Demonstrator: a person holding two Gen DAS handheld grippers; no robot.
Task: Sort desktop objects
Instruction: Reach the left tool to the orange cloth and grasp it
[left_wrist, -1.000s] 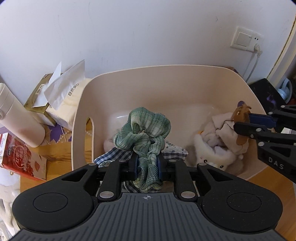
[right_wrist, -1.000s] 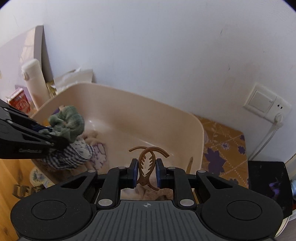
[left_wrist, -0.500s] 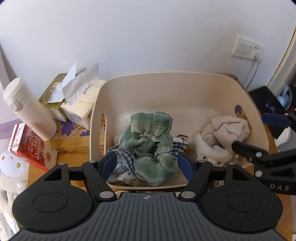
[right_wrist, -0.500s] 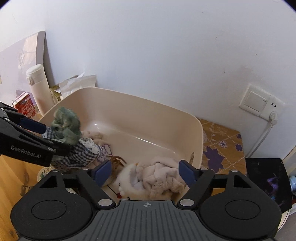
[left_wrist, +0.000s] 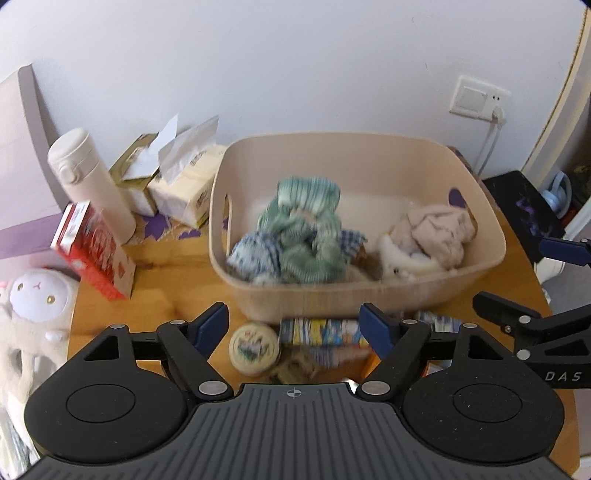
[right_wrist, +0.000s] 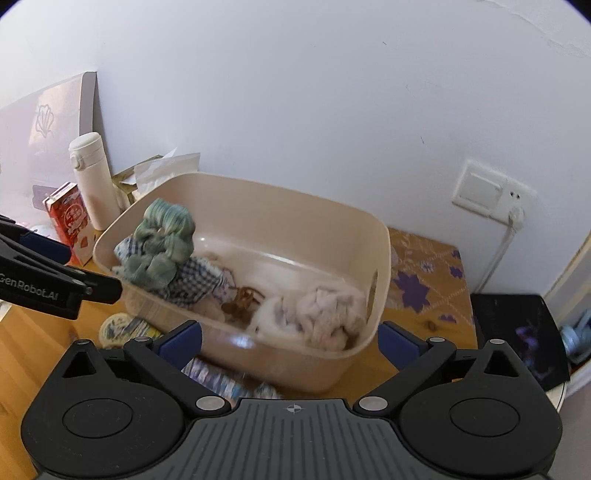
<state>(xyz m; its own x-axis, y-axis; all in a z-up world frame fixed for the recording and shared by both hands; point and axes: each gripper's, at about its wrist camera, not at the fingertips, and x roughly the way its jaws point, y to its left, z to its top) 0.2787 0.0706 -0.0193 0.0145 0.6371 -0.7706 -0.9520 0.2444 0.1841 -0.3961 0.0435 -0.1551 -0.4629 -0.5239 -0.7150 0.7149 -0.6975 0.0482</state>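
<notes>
My left gripper (left_wrist: 293, 325) and right gripper (right_wrist: 290, 341) angled down before the beige bin (left_wrist: 369, 295), jaws opening wide on nothing, green scrunchie (left_wrist: 306, 229) resting in the bin, brown hair claw (right_wrist: 242, 301) beside it, round tin (left_wrist: 254, 349) under my left jaws, white flask (left_wrist: 92, 181) far left.

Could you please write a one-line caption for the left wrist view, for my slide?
Open left tool, jaws still widening and empty, above a beige bin holding a green cloth.

a wall socket (left_wrist: 480, 98) with a plugged cable – white wall (left_wrist: 295, 55) behind, black mat (right_wrist: 517, 332) at right.
</notes>
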